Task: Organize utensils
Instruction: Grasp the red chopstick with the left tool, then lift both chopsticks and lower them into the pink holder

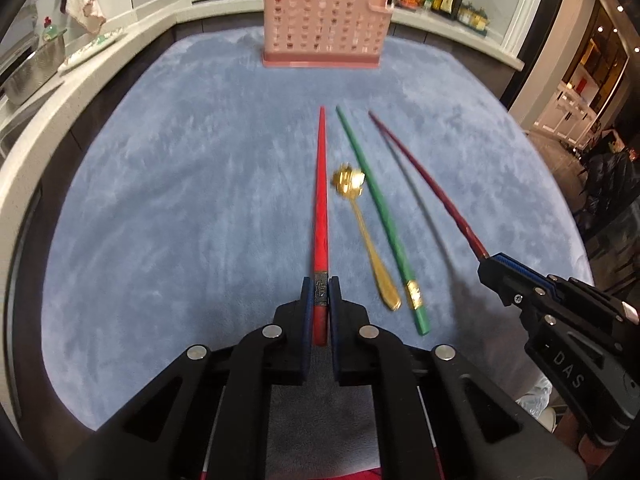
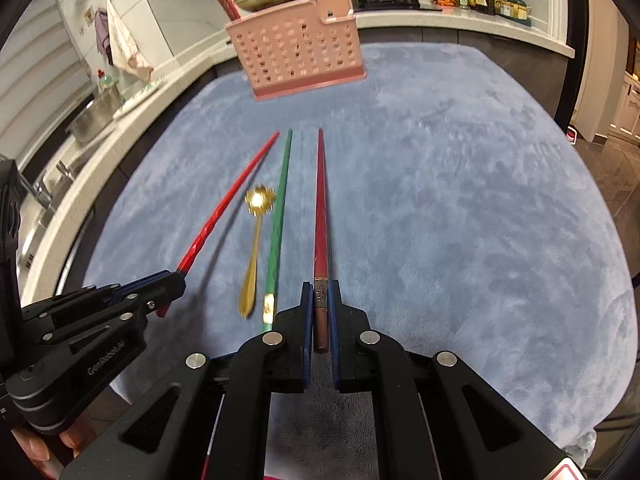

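Spoon (image 1: pixel 366 236) on cloth (image 1: pixel 180 200), left of chopstick (image 1: pixel 380 216); holder (image 1: pixel 324 24) behind.

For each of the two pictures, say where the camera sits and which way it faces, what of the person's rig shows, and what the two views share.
Left wrist: on the left gripper, facing forward and down its fingers, shut on the red chopstick; the right gripper shows at right.
Right wrist: on the right gripper, facing likewise, shut on the dark red chopstick; the left gripper shows at left.
Shared: green chopstick, gold spoon, pink holder, blue cloth.
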